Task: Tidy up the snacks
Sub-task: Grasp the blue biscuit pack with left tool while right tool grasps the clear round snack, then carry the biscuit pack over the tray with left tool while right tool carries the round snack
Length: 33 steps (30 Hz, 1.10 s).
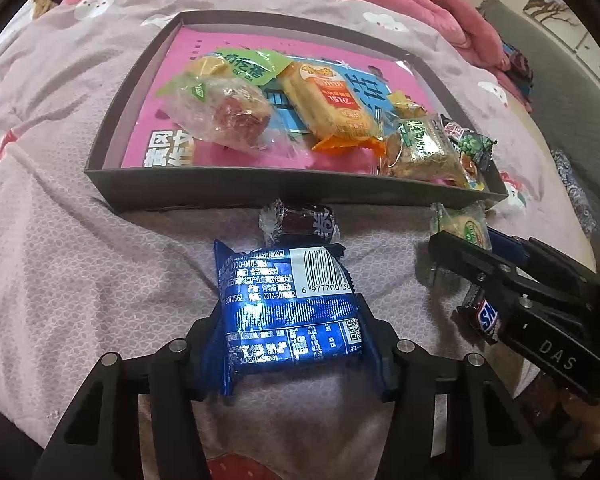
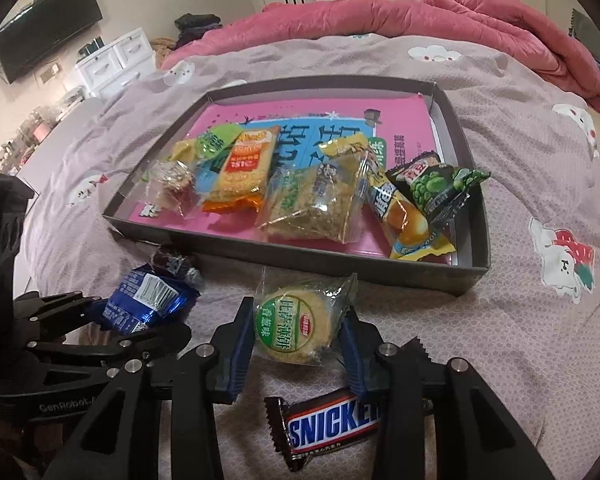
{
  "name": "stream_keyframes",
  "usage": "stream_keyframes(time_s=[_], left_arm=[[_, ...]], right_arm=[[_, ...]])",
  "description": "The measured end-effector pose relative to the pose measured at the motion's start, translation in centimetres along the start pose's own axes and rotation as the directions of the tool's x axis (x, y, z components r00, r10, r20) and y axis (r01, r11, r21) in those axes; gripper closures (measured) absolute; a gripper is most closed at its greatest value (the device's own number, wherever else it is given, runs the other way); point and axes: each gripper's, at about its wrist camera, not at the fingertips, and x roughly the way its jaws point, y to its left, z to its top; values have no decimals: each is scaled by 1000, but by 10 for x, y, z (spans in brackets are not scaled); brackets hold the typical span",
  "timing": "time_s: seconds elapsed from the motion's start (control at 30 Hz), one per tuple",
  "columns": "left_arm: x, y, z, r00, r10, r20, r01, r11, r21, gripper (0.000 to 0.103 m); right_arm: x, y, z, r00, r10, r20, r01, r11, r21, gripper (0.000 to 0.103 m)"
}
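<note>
Two grippers are down on the bedspread (image 2: pixel 520 320) at once, and each has a snack between its fingers. Your left gripper (image 1: pixel 292 344), low in the left wrist view, has closed in on the blue foil packet (image 1: pixel 288 304); both pads press its crumpled sides, barcode face up. Your right gripper (image 2: pixel 296 344), bottom centre of the right wrist view, sits around the round biscuit pack (image 2: pixel 300 320) with the green label, blue pads (image 2: pixel 238 356) touching the wrapper on either side, so it looks gripped, though how firmly is hard to tell under the crinkled plastic.

Just below that biscuit, at the bottom edge of the frame, the Snickers bar (image 2: pixel 332 424) lies loose on the cover. A small dark wrapped candy (image 1: pixel 300 222) rests beyond the blue packet, beside the near wall of the grey tray (image 1: pixel 260 188).

That tray fills the middle of both frames, with a pink book (image 2: pixel 404 120) as its floor and several snacks on it: an orange cracker pack (image 2: pixel 244 172), a clear bag of green-flecked crisps (image 2: pixel 320 204), a green pea packet (image 2: pixel 436 188) at its right end.
</note>
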Motion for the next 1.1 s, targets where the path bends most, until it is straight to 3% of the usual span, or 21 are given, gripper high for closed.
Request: stream_keyframes(time_s=[0.37, 1.1], left_arm=[[-28, 11, -12, 1000, -31, 0, 31, 999, -12, 46], [-69, 7, 1, 992, 8, 125, -11, 1000, 23, 46]], right_arm=[[-19, -1, 4, 996, 44, 77, -46, 999, 21, 63], [-38, 12, 15, 982, 92, 163, -91, 996, -11, 63]])
